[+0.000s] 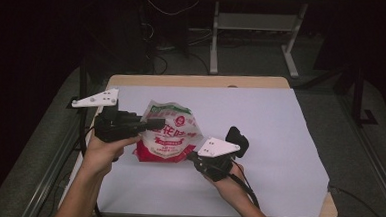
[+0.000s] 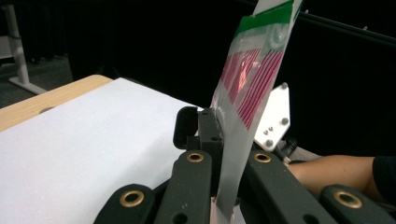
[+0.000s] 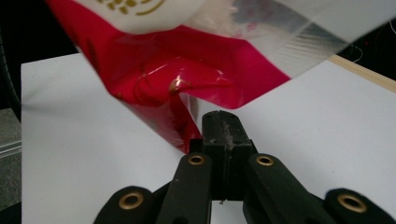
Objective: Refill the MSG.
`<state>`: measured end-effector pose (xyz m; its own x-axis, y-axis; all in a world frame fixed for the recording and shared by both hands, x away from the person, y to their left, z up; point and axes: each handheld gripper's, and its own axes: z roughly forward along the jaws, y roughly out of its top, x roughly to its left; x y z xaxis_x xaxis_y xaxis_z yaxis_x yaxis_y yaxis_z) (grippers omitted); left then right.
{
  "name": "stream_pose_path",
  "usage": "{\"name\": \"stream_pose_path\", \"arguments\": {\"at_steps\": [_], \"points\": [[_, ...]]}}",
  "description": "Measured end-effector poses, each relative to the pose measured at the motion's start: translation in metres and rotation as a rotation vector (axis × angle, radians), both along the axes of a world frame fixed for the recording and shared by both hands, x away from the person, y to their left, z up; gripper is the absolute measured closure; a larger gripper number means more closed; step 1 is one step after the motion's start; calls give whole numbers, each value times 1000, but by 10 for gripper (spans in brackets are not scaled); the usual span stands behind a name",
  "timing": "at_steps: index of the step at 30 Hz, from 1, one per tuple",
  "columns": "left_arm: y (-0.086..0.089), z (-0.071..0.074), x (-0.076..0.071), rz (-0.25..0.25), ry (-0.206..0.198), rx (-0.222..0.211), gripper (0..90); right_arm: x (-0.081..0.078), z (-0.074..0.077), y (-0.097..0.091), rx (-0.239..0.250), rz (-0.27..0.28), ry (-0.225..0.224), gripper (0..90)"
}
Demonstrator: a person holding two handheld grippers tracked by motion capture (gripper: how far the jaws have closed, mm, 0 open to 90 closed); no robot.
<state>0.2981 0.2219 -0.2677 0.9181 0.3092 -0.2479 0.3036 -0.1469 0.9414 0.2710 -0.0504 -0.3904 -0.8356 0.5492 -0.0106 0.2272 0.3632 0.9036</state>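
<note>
- My two forearms come in from the near edge of the table (image 1: pixel 282 84), each hand wrapped around a gripper.
- My right gripper (image 1: pixel 197 159) sits nearest to me, low over the white sheet (image 1: pixel 259 142), with its grey plate on top and its cable trailing back past my wrist.
- In the right gripper view its jaws are pressed together at the tips (image 3: pixel 224 133), pinching the thin clear edge at the bag's red bottom corner.
- My left gripper (image 1: pixel 156 123) is higher and a little farther out, level with the middle of the bag, pointing across toward my right.
- In the left gripper view its jaws are closed onto the flat clear side seam of the bag (image 2: pixel 247 88), which stands up on edge between them, so this gripper is clamped on the bag too.
- The bag (image 1: pixel 167 134) hangs between the two grippers over the near left part of the sheet; it is white and clear with a red base, red printing and a green strip at the top.
- Whether its bottom touches the sheet I cannot tell.
- Beyond the bag the sheet runs on bare to the far wooden edge of the table.
- Past the table lie a grey floor (image 1: pixel 253 61), loose cables and the white legs of a desk (image 1: pixel 217 39).
</note>
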Motion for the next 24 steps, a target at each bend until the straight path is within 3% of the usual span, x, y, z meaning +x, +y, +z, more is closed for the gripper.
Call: {"name": "stream_pose_path", "arguments": {"at_steps": [8,17,24], "points": [[-7,5,-2,-3,0,7,900,-7,-3,8,-14,-3,-34,900],[-19,6,-1,-3,10,33,900,-14,-7,20,-21,25,-31,900],[-26,3,2,1,42,45,900,-18,-15,29,-21,54,-28,900]]}}
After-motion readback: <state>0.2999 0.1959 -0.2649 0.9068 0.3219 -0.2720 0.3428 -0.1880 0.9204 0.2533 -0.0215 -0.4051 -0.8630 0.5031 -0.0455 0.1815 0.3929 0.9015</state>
